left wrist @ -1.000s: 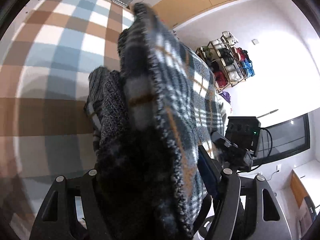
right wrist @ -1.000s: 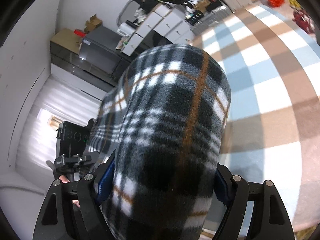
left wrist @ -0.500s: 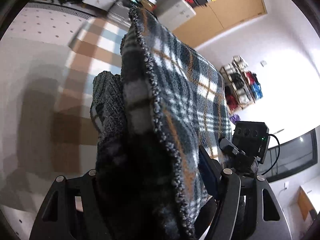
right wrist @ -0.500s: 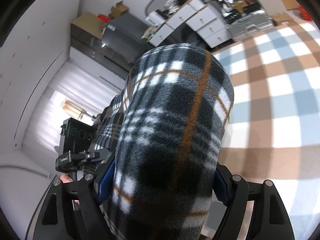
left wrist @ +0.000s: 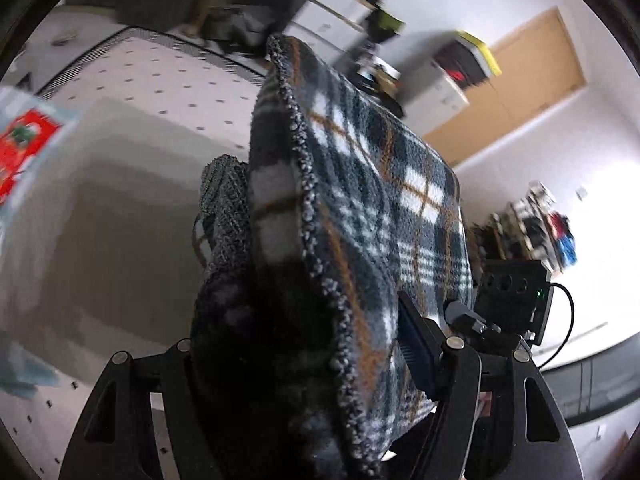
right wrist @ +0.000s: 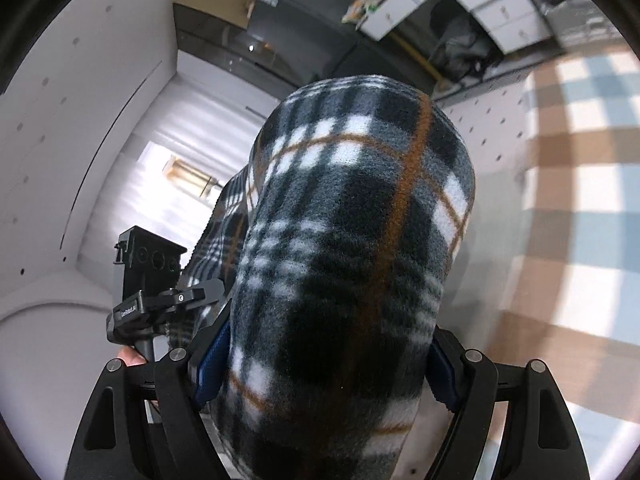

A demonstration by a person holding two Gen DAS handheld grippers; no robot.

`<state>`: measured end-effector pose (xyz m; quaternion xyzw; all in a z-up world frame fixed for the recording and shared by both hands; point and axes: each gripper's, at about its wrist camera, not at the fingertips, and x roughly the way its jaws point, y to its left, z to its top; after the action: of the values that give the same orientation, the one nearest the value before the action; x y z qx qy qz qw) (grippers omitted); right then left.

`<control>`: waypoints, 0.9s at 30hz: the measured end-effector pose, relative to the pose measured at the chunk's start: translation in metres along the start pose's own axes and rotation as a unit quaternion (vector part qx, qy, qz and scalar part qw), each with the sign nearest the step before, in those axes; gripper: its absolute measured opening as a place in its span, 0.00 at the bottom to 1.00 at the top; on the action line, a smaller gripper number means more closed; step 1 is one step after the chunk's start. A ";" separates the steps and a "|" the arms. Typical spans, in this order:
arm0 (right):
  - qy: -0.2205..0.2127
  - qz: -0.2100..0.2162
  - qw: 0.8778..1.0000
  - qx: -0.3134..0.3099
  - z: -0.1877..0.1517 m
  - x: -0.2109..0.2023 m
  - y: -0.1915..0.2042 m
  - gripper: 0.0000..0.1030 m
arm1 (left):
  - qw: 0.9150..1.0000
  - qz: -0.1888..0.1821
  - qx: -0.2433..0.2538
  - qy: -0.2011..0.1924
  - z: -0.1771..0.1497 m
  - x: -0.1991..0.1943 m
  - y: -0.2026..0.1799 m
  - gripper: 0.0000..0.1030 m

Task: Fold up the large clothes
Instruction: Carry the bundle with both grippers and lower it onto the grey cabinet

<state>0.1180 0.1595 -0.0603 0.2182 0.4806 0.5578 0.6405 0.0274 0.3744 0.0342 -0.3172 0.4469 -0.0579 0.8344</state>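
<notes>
Fuzzy plaid fleece blanket (right wrist: pixel 352 248); matt black plastic gripper (right wrist: pixel 324 368).

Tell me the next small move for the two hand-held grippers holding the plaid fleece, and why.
Probably lower both together toward the white dotted surface and lay the bundle down. The plaid fleece sits thick and bunched between the right hand-held gripper and the left hand-held gripper, held in the air, so it cannot be folded flat yet.
</notes>
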 end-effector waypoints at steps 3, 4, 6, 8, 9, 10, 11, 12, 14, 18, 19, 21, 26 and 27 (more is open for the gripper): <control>0.026 0.002 1.000 0.008 -0.009 0.047 -0.001 0.79 | 1.000 0.018 -0.022 -0.008 -0.004 0.004 0.038 0.65; 0.030 0.002 1.000 0.009 -0.012 0.058 -0.002 0.79 | 0.999 0.018 -0.027 -0.010 -0.004 0.005 0.045 0.65; 0.039 -0.003 0.999 0.007 -0.022 0.083 -0.005 0.79 | 0.998 0.012 -0.049 -0.024 -0.008 0.012 0.071 0.65; 0.048 -0.018 0.999 0.001 -0.032 0.099 -0.008 0.79 | 0.997 0.004 -0.070 -0.034 -0.010 0.018 0.090 0.65; 0.055 -0.029 0.998 0.001 -0.037 0.106 -0.010 0.79 | 0.996 -0.002 -0.084 -0.036 -0.012 0.022 0.101 0.65; 0.064 -0.037 0.997 0.000 -0.042 0.110 -0.011 0.79 | 0.995 -0.004 -0.093 -0.035 -0.012 0.024 0.108 0.64; 0.077 -0.050 0.996 -0.004 -0.049 0.115 -0.013 0.79 | 0.994 0.001 -0.104 -0.027 -0.014 0.032 0.117 0.64; 0.083 -0.068 0.994 -0.010 -0.055 0.118 -0.013 0.80 | 0.994 0.000 -0.110 -0.016 -0.017 0.039 0.124 0.65; 0.081 -0.065 0.994 -0.013 -0.059 0.114 -0.013 0.81 | 0.993 -0.015 -0.115 -0.016 -0.021 0.042 0.128 0.66; 0.111 -0.081 0.990 -0.013 -0.061 0.106 -0.012 0.84 | 0.993 -0.022 -0.112 -0.012 -0.031 0.037 0.121 0.68; 0.115 -0.088 0.989 -0.021 -0.053 0.107 -0.012 0.85 | 0.994 -0.019 -0.107 -0.011 -0.029 0.030 0.128 0.68; 0.120 -0.113 0.985 -0.043 -0.048 0.102 -0.006 0.87 | 0.995 -0.007 -0.103 -0.012 -0.027 0.021 0.126 0.68; 0.076 -0.204 0.968 -0.124 -0.029 0.072 0.018 0.88 | 0.993 0.024 -0.107 -0.052 -0.026 -0.023 0.137 0.68; 0.070 -0.219 0.964 -0.134 -0.024 0.066 0.022 0.88 | 0.991 0.031 -0.109 -0.065 -0.031 -0.034 0.137 0.68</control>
<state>0.0808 0.2207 -0.0777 -0.0199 0.4817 0.4766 0.7351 -0.0423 0.4815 -0.0339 -0.3956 0.4053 0.0375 0.8233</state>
